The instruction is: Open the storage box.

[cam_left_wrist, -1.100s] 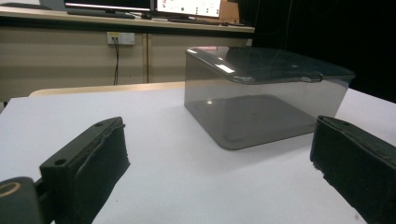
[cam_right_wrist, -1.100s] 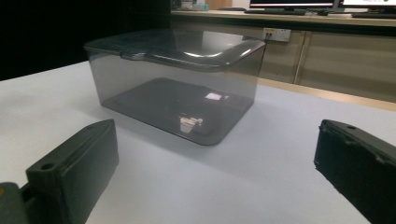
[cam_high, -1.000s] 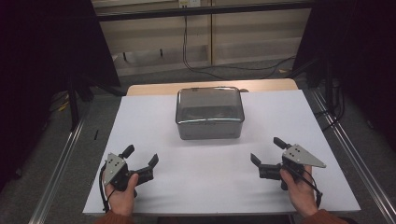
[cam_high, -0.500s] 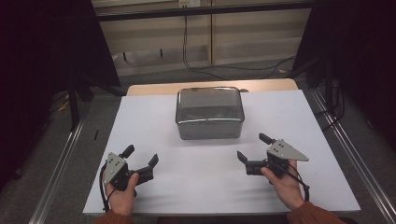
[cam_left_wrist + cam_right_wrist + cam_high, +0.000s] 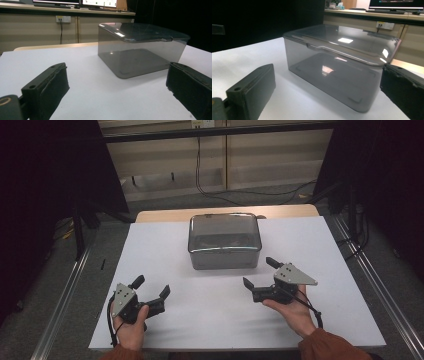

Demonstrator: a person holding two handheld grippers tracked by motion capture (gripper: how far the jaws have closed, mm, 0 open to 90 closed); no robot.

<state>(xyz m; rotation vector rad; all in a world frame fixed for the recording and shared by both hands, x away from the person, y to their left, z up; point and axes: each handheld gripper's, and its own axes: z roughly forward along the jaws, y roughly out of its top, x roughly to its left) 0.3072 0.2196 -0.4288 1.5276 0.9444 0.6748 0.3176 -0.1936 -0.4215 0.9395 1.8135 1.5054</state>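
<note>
Here the smoky translucent plastic box with its closed lid (image 5: 224, 241) sits mid-table, long axis crosswise, ahead of both spread, empty grippers, the right gripper (image 5: 261, 273) nearer than the left gripper (image 5: 151, 286).

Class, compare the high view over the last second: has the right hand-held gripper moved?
Yes. The right hand-held gripper has shifted leftward and slightly forward, closer to the grey lidded box, which stayed put.

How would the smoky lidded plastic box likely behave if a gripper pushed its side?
The box looks empty through its tinted walls, so it is probably light. Its glossy sides and flat base on the smooth white table suggest it would slide, not tip. The lid may flex or pop.
</note>
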